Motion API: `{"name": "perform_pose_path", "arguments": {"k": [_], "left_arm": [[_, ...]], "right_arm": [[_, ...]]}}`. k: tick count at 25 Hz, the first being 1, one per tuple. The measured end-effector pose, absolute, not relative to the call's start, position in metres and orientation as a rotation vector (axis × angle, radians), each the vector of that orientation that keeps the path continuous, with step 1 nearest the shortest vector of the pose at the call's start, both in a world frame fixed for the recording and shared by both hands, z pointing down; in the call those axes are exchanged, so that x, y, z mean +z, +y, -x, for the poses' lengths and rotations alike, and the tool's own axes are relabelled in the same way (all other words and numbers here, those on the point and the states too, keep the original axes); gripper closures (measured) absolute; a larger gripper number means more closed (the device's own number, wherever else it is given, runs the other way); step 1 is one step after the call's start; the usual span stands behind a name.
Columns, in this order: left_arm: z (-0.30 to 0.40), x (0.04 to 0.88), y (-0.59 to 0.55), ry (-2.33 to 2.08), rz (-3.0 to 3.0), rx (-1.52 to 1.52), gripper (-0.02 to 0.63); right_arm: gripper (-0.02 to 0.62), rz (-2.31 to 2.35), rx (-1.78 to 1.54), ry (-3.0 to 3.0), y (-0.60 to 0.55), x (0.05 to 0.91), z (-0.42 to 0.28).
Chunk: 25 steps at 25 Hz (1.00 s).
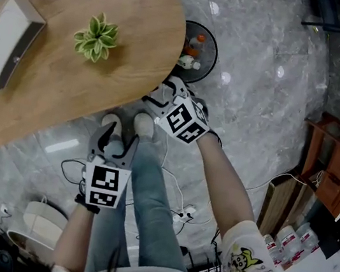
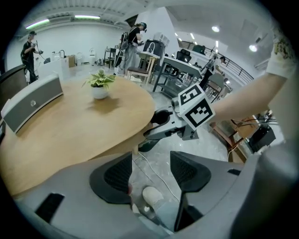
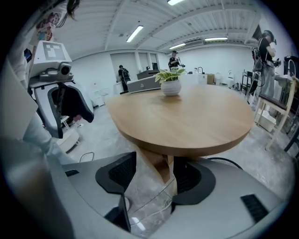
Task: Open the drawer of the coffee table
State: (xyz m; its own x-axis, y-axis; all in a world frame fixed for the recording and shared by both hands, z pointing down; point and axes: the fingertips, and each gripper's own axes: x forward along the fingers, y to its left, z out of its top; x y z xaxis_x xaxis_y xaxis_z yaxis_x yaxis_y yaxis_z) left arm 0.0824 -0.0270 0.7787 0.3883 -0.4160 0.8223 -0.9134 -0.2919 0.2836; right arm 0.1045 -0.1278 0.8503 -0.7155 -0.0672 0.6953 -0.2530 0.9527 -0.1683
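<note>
The oval wooden coffee table (image 1: 69, 83) fills the upper left of the head view; no drawer shows in any view. My right gripper (image 1: 164, 94) is open at the table's near edge, its fingers reaching just under the rim. In the right gripper view the tabletop (image 3: 187, 116) sits at eye level, and the wooden leg (image 3: 161, 170) shows beyond the open right gripper (image 3: 156, 176). My left gripper (image 1: 116, 141) hangs open over the floor, clear of the table. From the left gripper (image 2: 150, 172) I see a shoe below and the right gripper (image 2: 158, 126) under the rim.
A small potted plant (image 1: 97, 37) and a grey tissue box (image 1: 8, 40) stand on the table. A round black stand with bottles (image 1: 197, 49) sits behind it. Cables and a power strip (image 1: 182, 215) lie on the marble floor. A wooden cabinet (image 1: 337, 160) is at right.
</note>
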Motion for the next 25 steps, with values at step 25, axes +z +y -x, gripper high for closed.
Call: {"name": "perform_pose_path", "arguments": {"k": [25], "left_arm": [[-0.066,0.786,-0.025,-1.198,-1.857,0.888,0.368]], "right_arm": [[0.518,0.383,-0.078,-2.31,-0.083,0.85,-0.118]]}}
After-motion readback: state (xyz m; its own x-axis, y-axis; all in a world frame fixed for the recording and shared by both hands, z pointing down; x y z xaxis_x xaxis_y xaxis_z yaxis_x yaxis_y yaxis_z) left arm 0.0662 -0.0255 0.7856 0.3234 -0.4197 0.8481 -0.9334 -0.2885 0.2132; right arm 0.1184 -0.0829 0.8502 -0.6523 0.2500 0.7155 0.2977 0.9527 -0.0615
